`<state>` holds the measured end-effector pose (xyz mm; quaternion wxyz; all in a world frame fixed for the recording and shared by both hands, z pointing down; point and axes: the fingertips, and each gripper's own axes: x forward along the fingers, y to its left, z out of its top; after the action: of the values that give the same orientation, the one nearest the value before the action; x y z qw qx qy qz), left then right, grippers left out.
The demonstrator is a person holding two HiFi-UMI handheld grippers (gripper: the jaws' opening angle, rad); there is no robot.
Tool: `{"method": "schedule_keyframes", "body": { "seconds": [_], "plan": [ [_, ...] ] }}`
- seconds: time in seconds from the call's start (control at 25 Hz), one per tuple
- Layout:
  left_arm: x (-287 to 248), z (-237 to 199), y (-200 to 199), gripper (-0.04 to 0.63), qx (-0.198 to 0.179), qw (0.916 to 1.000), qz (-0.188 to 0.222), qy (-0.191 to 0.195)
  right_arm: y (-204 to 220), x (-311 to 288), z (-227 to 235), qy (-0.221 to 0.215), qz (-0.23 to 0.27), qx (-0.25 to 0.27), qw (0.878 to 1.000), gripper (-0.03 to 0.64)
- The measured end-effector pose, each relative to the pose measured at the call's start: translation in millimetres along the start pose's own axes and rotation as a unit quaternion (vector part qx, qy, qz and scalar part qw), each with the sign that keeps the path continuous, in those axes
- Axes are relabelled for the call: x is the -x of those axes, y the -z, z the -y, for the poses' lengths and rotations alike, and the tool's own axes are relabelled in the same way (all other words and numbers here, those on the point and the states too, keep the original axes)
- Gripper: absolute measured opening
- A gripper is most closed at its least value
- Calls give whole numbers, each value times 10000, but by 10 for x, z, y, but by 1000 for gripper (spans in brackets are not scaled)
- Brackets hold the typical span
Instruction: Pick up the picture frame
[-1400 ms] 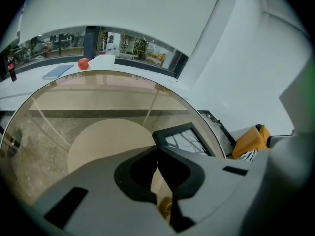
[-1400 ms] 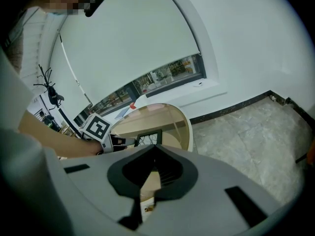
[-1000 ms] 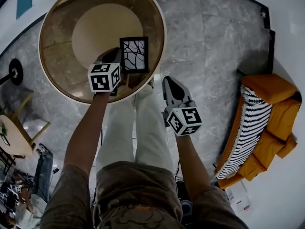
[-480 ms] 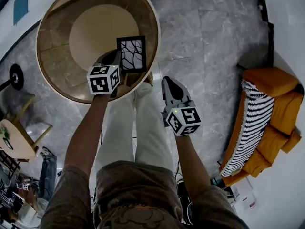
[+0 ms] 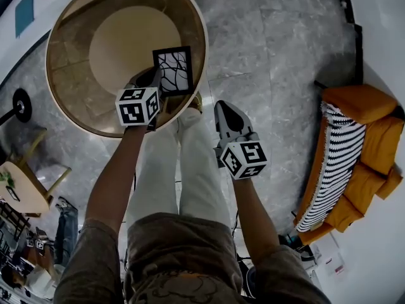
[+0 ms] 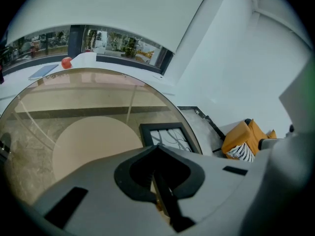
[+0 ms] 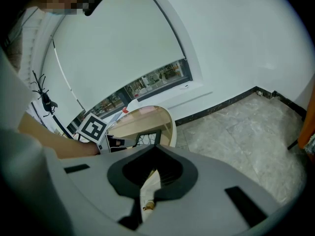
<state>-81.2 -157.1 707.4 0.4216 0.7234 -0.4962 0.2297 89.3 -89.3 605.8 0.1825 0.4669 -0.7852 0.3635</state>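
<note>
Claws (image 5: 152, 79) (image 5: 225, 109) two, picture frame (image 5: 174, 70) one

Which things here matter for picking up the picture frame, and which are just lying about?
Job: picture frame; left gripper beside it; round glass table beneath.
Lying about: orange sofa; striped throw; red object on the far ledge.

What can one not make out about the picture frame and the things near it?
Picture frame: near edge hidden behind the left gripper, left gripper view.
Contact between them: head view, too small and dark to tell.
Red thing past the table: too small to name, left gripper view.
</note>
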Motion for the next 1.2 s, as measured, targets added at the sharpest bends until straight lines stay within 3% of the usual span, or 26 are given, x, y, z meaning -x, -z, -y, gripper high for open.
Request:
{"method": "schedule_keyframes", "body": {
  "seconds": [0.24,1.2],
  "plan": [
    [-77,227,99,17,-165,9994,-161,250,3,6,25,10,5,-41,10000,17],
    [-183,343,37,17,-305,9987,-180,363,12,8,155,25,-24,-155,9999,18]
  ]
}}
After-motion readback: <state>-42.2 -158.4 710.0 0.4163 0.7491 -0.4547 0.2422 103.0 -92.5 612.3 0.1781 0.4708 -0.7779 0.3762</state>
